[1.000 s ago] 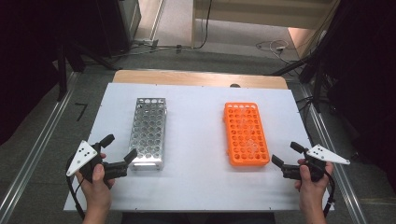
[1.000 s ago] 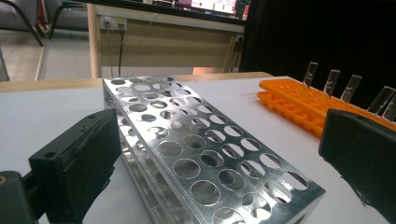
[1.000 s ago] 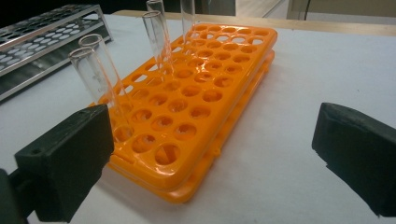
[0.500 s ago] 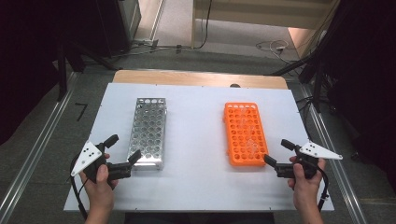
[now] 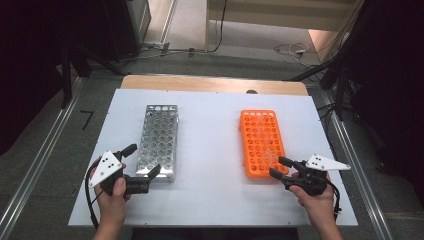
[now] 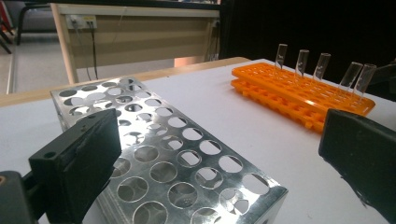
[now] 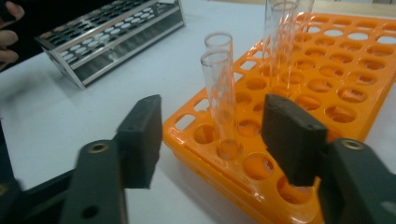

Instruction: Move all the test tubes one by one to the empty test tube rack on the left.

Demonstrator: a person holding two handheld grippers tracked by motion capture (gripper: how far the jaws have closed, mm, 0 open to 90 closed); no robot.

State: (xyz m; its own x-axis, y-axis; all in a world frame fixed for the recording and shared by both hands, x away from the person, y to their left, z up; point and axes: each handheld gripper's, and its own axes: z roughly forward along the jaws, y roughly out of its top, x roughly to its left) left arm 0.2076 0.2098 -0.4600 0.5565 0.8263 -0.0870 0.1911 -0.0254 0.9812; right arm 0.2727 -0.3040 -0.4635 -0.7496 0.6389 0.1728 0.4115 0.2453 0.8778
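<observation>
An orange tube rack (image 5: 262, 141) lies right of centre on the white table, with several clear test tubes (image 7: 222, 93) standing at its near end. My right gripper (image 5: 277, 166) is at the rack's near right corner. Its jaws have just been closing, and in the right gripper view (image 7: 215, 135) they flank the nearest tube with a gap on each side, so no pad touches it. A silver metal rack (image 5: 159, 140) with empty holes lies left of centre. My left gripper (image 5: 144, 160) stands wide open at its near end, holding nothing (image 6: 219, 154).
The white table board (image 5: 210, 200) ends a short way in front of both hands. A wooden strip (image 5: 210, 84) runs along its far edge. Metal rails (image 5: 350, 155) flank the table. The orange rack and its tubes (image 6: 322, 63) appear across the table in the left gripper view.
My right gripper has slid left toward the orange rack's near corner and its jaws have narrowed. The left gripper has barely moved and stays wide.
</observation>
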